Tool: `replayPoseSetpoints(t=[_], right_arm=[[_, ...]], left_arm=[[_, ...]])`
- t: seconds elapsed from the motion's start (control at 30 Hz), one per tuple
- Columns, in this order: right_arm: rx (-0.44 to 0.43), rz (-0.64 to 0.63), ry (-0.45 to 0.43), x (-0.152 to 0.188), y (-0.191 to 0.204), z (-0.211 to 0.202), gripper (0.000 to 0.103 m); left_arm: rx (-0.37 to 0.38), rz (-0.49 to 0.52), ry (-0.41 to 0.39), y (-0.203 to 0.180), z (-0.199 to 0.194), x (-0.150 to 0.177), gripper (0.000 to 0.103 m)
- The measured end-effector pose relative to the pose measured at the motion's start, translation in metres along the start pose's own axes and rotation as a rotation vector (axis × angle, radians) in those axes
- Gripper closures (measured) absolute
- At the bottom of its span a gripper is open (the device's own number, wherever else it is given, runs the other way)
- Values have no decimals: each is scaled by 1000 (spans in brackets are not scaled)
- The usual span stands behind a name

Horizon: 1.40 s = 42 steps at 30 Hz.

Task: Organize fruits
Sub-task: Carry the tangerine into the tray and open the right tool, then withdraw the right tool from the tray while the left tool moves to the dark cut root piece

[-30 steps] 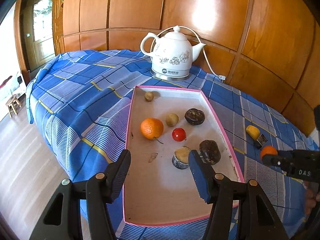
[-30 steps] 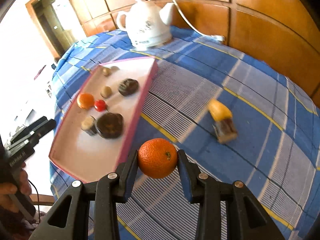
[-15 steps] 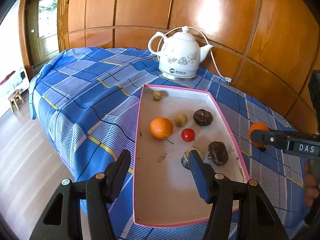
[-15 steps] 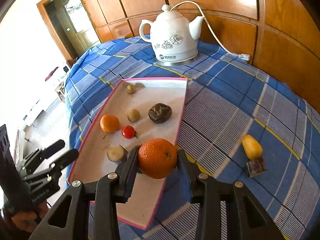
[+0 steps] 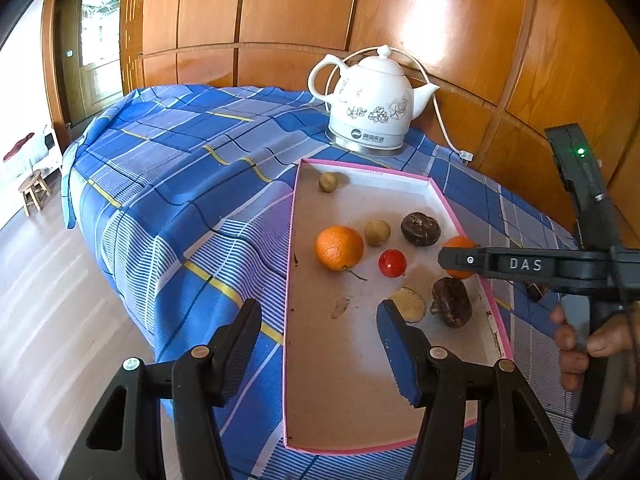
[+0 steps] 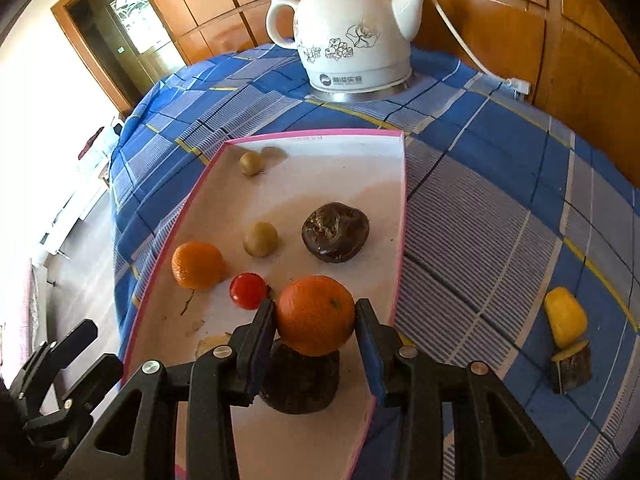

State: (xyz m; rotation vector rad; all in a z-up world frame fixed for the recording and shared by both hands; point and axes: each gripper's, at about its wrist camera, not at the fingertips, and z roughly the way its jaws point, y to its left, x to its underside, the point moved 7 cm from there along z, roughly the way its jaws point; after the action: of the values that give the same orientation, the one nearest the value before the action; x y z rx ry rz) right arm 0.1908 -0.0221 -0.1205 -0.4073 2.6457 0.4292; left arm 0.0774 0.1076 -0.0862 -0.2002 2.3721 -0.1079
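Orange, dimpled mandarin (image 6: 316, 314) sits between the right gripper (image 6: 316, 320) jaws, just opening, over the pink tray (image 6: 400, 216); it half hides a dark fruit (image 6: 300, 384). Left gripper (image 5: 316, 344) gapes empty.

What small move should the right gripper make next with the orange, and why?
Probably lower slightly and let go: the right gripper has just been opening around the orange, which now hangs over the pink-rimmed tray, above a dark fruit.
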Motion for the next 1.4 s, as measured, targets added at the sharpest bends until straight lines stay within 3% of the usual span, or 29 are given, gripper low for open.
replayPoseSetpoints(t=[0.33,0.77,1.4], right_arm=[[-30,26,-38,10,-4,-19,59],[27,-1,-84,34,-13,-50,58],[168,49,-117,63,-104,-109,58]], left_arm=[[6,19,-1,-8,-1,0,42],[26,59,-22,-25,-13,-2,42],[72,164,-30,-66,-22,-4,42]])
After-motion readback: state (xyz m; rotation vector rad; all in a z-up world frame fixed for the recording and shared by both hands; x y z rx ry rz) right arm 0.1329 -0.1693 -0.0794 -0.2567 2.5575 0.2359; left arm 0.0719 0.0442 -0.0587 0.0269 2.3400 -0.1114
